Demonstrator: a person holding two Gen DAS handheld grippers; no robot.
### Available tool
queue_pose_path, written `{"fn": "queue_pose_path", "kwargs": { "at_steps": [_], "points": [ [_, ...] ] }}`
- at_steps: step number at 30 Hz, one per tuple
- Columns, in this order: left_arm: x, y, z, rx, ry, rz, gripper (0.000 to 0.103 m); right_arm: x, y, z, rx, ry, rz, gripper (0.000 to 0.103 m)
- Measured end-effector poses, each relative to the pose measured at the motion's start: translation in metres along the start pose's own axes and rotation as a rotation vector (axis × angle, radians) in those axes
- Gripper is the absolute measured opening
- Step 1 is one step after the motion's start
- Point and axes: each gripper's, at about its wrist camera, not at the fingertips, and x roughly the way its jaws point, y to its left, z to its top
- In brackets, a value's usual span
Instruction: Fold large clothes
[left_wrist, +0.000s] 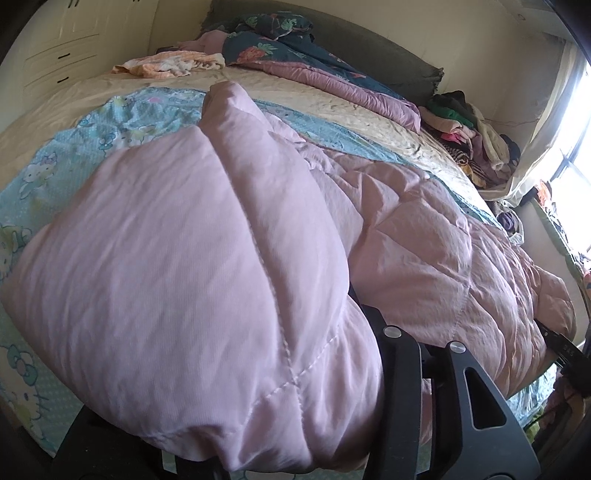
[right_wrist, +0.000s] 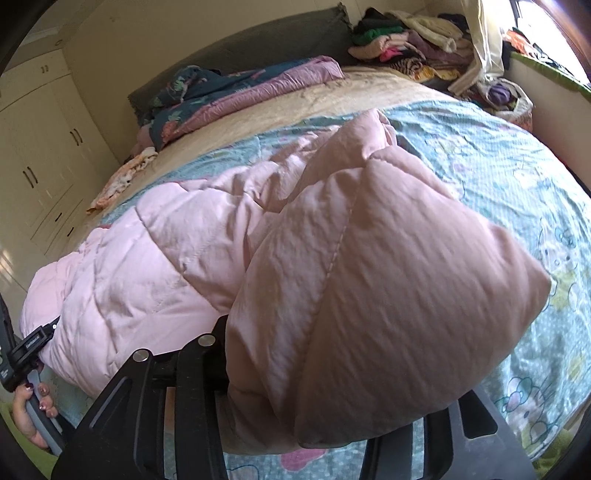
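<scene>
A puffy pale-pink quilted garment, seemingly a padded coat (left_wrist: 221, 277), is spread across the near edge of the bed; one end is bunched over the left gripper (left_wrist: 354, 295), whose fingertips are buried in the fabric, so it is judged to be clamped on the cloth although the tips cannot be seen; the other end is draped likewise over the right gripper (right_wrist: 225, 332), also judged closed on the garment; the two ends are probably held so that the bulky piece can be lifted and doubled over evenly, with the middle sagging between the tongs; the left tool's handle is gripped by a hand with painted nails (right_wrist: 31, 413), seen from the right wrist; beneath the garment a light-blue cartoon-print sheet (right_wrist: 517, 192) is laid over a cream bedspread (left_wrist: 332, 99); well beyond the tongs lie a dark floral quilt with mauve lining (left_wrist: 295, 55), a dark-green headboard (right_wrist: 258, 40), a heap of mixed clothes (right_wrist: 406, 37) and cream wardrobe doors (right_wrist: 33, 155).
</scene>
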Motion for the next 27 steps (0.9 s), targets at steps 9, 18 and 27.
{"fn": "queue_pose_path", "kwargs": {
  "at_steps": [9,18,27],
  "points": [
    [0.001,-0.001,-0.007,-0.008,0.003,0.001,0.042,0.009,-0.023,-0.012,0.115,0.045,0.049,0.065],
    [0.001,0.005,-0.014,-0.027,0.001,-0.015,0.044,-0.013,-0.027,-0.017,0.130,0.048,0.038,0.089],
    [0.002,0.020,-0.019,-0.087,-0.009,-0.069,0.051,-0.056,-0.025,-0.028,0.069,-0.027,0.011,0.097]
  ]
}}
